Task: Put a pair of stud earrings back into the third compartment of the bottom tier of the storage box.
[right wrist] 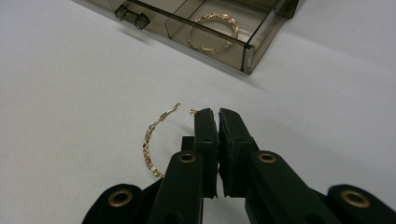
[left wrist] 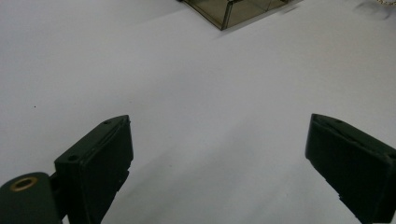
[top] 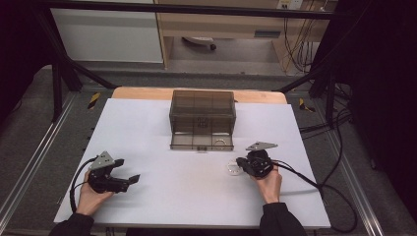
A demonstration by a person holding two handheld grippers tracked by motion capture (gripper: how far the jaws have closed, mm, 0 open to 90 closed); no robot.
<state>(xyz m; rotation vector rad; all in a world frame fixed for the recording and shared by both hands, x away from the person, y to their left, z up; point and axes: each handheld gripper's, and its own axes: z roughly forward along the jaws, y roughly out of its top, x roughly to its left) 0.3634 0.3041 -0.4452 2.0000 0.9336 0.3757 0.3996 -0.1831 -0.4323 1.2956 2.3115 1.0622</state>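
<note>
A smoky see-through box (top: 202, 110) stands at the table's middle back with its bottom drawer (top: 183, 143) (right wrist: 159, 17) pulled out. One gold hoop earring (top: 222, 143) (right wrist: 212, 31) lies in the drawer's right compartment. A second gold hoop (top: 234, 168) (right wrist: 149, 140) lies on the white sheet just in front of the drawer. My right gripper (top: 239, 162) (right wrist: 218, 112) is shut, its jaws over that hoop's right side, which they hide; I cannot tell if the wire is pinched. My left gripper (top: 127, 170) (left wrist: 219, 122) rests open at the left, nothing between its jaws.
A white sheet (top: 162, 196) covers the table, with a wooden edge (top: 142, 93) at the back. A corner of the drawer (left wrist: 224, 14) lies far ahead of the left gripper. Cables (top: 314, 184) trail off to the right. A black frame (top: 64, 73) surrounds the table.
</note>
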